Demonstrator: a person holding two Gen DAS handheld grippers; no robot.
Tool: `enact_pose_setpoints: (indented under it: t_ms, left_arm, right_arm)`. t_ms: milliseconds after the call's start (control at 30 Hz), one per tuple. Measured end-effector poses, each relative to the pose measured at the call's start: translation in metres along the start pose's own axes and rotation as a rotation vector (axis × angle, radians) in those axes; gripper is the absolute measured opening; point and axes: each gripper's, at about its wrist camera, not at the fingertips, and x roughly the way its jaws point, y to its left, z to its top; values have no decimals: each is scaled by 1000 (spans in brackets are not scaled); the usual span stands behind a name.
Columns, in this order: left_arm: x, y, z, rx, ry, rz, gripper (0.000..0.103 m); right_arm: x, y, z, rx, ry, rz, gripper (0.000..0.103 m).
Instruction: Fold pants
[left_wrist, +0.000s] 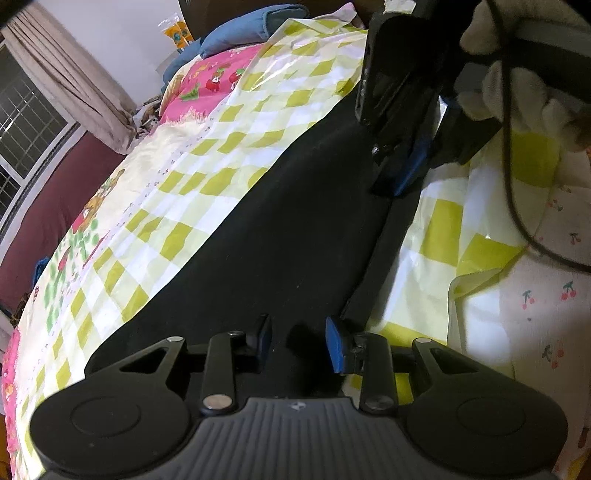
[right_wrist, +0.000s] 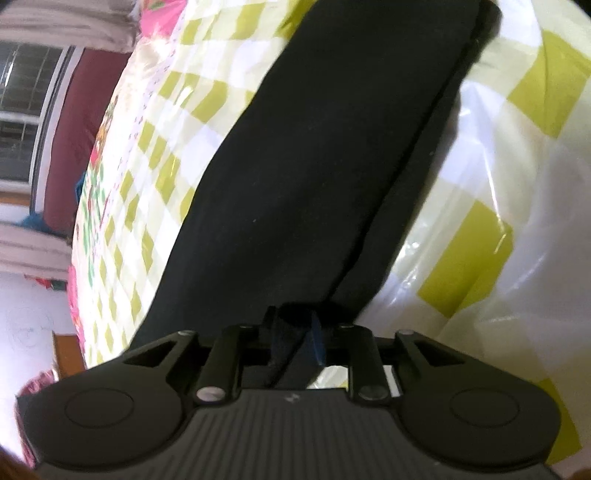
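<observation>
My left gripper (left_wrist: 298, 341) hung just over the near end of the black pants (left_wrist: 280, 236), its blue-padded fingers (left_wrist: 335, 345) spread apart with only dark cloth below the gap and nothing pinched between them. My right gripper (right_wrist: 295, 334) sat at the other end of the pants (right_wrist: 314, 166), its jaws drawn close together around a raised bunch of the black fabric; in the right wrist view the cloth stood up between the pads, though the blur kept me from telling how hard they pressed on it. In the left wrist view that same right gripper (left_wrist: 397, 184) showed at the far end of the pants, tilted down onto the cloth, with my gloved hand (left_wrist: 517, 85) on its handle and a black cable (left_wrist: 511, 177) hanging beside it.

The pants lay flat as one long dark strip on a yellow-and-white checked plastic sheet (left_wrist: 221, 155), with a second layer's edge showing along one side. Beyond the pants from my left gripper, the sheet gave way to a pink cartoon-print bedcover (left_wrist: 207, 85), then a blue pillow (left_wrist: 243, 33). Past the bedcover hung a beige curtain (left_wrist: 74, 85) beside a barred window (left_wrist: 26, 118).
</observation>
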Motion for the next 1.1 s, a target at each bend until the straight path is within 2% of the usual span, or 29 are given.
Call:
enact_pose_setpoints:
  t_ms: [267, 367, 467, 700, 833, 967, 1100]
  left_arm:
    - [0, 1, 0, 1, -4, -9, 48]
    - [0, 1, 0, 2, -4, -3, 48]
    - [-1, 2, 0, -8, -6, -3, 48]
    - [-2, 1, 1, -21, -9, -5, 48]
    - [-2, 4, 2, -29, -20, -2, 48]
    - [1, 4, 3, -28, -29, -2, 48]
    - [2, 1, 5, -9, -43, -9, 48]
  right_arm:
    - [-2, -11, -1, 106, -10, 70, 25]
    - [-7, -9, -3, 73, -8, 13, 25]
    - [-12, -8, -6, 64, -6, -7, 25]
    - [5, 0, -3, 70, -36, 34, 28]
    - [-3, 0, -7, 74, -68, 85, 28]
    - [1, 0, -10, 32, -49, 25, 27]
    - [10, 0, -10, 56, -42, 49, 29]
